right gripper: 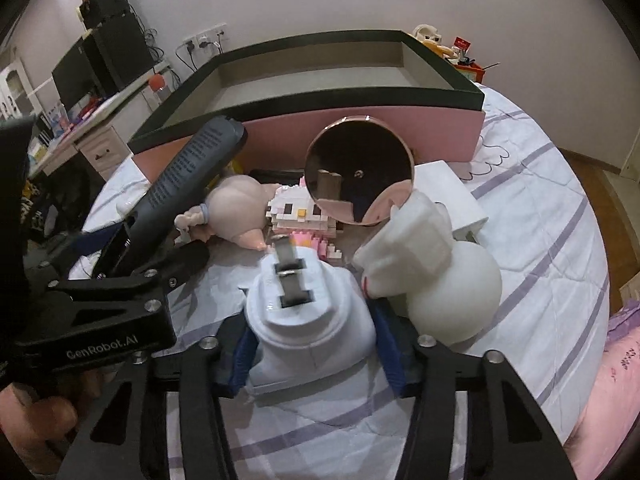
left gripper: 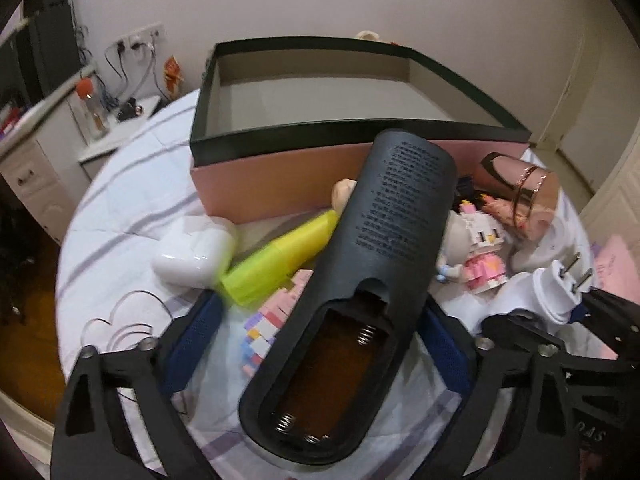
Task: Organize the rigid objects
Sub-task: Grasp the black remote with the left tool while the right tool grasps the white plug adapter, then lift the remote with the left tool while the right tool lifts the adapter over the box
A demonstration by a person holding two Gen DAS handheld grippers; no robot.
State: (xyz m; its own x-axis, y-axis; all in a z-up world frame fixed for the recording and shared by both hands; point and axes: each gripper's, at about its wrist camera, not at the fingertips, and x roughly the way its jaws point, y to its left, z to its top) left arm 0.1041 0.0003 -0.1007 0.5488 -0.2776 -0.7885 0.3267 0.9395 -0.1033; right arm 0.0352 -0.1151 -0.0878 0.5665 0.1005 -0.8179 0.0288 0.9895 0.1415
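My left gripper is shut on a black remote control with its battery bay open, held above the bed and tilted toward the box. It also shows in the right wrist view. My right gripper is shut on a white plug adapter with two metal prongs pointing forward; it shows at the right of the left wrist view. An open pink box with a dark green rim stands just beyond, empty inside, also in the right wrist view.
On the striped bedsheet lie a white earbud case, a yellow-green tube, a pink block figure, a rose-gold mirror cup, a white snowman-like figure and a pink doll. A desk with monitors stands at left.
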